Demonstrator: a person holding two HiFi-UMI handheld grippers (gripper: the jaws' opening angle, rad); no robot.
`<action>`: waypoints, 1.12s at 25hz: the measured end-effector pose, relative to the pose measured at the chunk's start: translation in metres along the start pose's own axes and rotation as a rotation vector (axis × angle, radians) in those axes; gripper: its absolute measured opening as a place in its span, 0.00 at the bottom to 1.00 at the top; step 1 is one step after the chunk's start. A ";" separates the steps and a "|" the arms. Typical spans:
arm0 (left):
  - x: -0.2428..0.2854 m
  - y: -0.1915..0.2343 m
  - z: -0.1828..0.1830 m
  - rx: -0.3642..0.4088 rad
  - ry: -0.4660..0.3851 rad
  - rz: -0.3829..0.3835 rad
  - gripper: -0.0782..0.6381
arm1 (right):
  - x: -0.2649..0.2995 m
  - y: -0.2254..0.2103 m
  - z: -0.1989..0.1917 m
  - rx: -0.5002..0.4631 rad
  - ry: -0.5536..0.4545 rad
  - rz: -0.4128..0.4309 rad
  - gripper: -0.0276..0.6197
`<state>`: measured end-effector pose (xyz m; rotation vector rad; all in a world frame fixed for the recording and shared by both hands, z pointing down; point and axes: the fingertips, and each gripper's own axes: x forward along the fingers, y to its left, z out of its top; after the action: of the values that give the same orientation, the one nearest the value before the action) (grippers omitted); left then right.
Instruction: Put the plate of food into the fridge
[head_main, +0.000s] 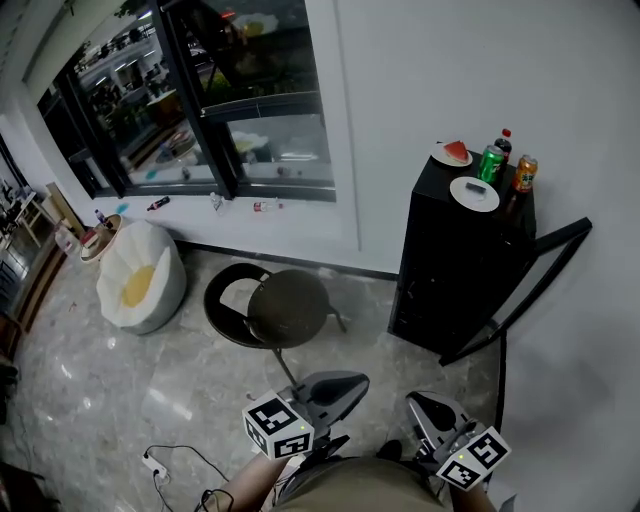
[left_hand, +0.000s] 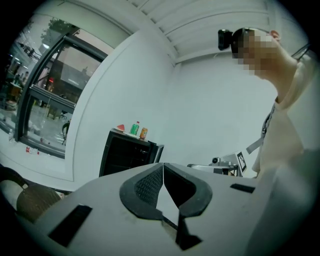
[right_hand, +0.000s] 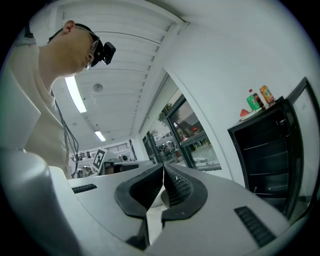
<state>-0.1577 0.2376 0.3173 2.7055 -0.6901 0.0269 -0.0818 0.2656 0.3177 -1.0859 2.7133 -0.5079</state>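
A black mini fridge stands against the white wall at the right, its door swung open. On its top are a plate with a red watermelon slice, a white plate with a small dark item, a green can, an orange can and a dark bottle. My left gripper and right gripper are low in the head view, well short of the fridge, both shut and empty. The left gripper faces the fridge. The right gripper sees the shelves of the fridge.
A round dark stool stands between me and the wall, with a black ring-shaped base beside it. A white beanbag sits at the left below the large window. Cables and a plug strip lie on the marble floor.
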 end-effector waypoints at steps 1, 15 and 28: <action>0.007 -0.001 0.001 0.002 0.002 0.007 0.13 | -0.003 -0.007 0.002 0.005 0.002 0.008 0.08; 0.102 -0.027 0.002 0.058 0.060 0.019 0.13 | -0.044 -0.072 0.020 -0.093 0.068 0.029 0.08; 0.133 -0.023 0.004 0.079 0.096 0.011 0.13 | -0.056 -0.106 0.025 0.023 0.053 0.012 0.08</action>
<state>-0.0302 0.1939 0.3198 2.7548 -0.6884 0.1899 0.0327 0.2269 0.3362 -1.0647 2.7505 -0.5733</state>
